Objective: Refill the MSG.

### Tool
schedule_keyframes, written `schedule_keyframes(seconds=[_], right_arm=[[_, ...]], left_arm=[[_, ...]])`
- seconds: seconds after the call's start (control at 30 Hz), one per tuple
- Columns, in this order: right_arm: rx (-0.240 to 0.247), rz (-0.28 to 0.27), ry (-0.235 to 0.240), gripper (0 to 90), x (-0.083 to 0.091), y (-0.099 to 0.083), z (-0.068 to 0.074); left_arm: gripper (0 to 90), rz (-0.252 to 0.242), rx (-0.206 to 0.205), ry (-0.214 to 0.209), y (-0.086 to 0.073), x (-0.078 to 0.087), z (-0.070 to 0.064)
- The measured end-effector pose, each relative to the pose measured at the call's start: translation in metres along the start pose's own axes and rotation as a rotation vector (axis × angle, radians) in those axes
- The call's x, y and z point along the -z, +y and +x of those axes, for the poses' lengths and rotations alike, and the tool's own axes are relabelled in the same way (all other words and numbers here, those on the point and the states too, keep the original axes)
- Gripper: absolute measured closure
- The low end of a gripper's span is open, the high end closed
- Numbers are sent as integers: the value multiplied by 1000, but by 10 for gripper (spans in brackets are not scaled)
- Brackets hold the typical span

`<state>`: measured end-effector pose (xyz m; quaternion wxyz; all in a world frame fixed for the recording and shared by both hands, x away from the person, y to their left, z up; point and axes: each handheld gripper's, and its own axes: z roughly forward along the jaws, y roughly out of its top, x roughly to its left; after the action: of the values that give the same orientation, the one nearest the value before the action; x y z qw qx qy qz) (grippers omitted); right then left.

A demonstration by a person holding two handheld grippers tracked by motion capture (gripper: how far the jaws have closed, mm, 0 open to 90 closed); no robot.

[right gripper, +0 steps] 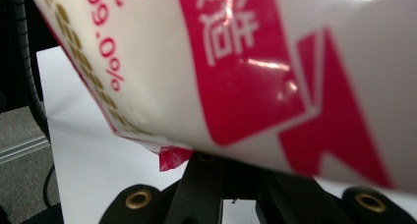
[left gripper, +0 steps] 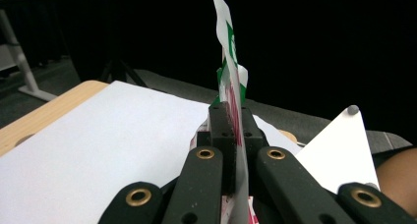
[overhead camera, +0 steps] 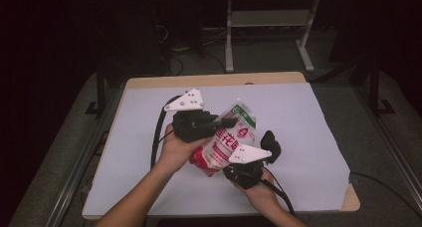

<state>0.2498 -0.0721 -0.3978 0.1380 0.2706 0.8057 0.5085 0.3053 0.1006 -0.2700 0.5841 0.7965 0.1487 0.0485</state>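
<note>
2 grippers meeting over the white table (overhead camera: 308,137) in the high view, left gripper (overhead camera: 226,122) and right gripper (overhead camera: 268,146) lifting a red-and-white bag (overhead camera: 230,137) clear of the surface, probably to steady it from both ends. Seen along the left gripper view, jaws nearly closed, clamped on the bag's thin upper edge (left gripper: 231,81). Right gripper view crowded by the glossy bag (right gripper: 255,71) lying across the jaws; grip there impossible to judge.

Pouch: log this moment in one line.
pouch: held above table | left gripper: shut on pouch | right gripper: under pouch, jaws hidden
</note>
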Motion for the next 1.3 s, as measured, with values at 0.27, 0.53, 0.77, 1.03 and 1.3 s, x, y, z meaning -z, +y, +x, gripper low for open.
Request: schedule_keyframes(seconds=[0.27,0.53,0.77,1.03,1.3], right_arm=[[12,6,-5,900,4,-1,5],[22,13,-14,900,5,-2,9],[29,9,-37,900,5,-2,11],[26,7,-39,900,4,-2,13],[30,7,-40,900,-2,0,19]], left_arm=[[900,30,-18,-24,4,-6,-2],[900,64,-32,-62,8,-15,-1],[900,84,-3,-53,10,-21,6],[900,87,10,-65,10,-24,8],[900,102,16,-56,10,-24,10]])
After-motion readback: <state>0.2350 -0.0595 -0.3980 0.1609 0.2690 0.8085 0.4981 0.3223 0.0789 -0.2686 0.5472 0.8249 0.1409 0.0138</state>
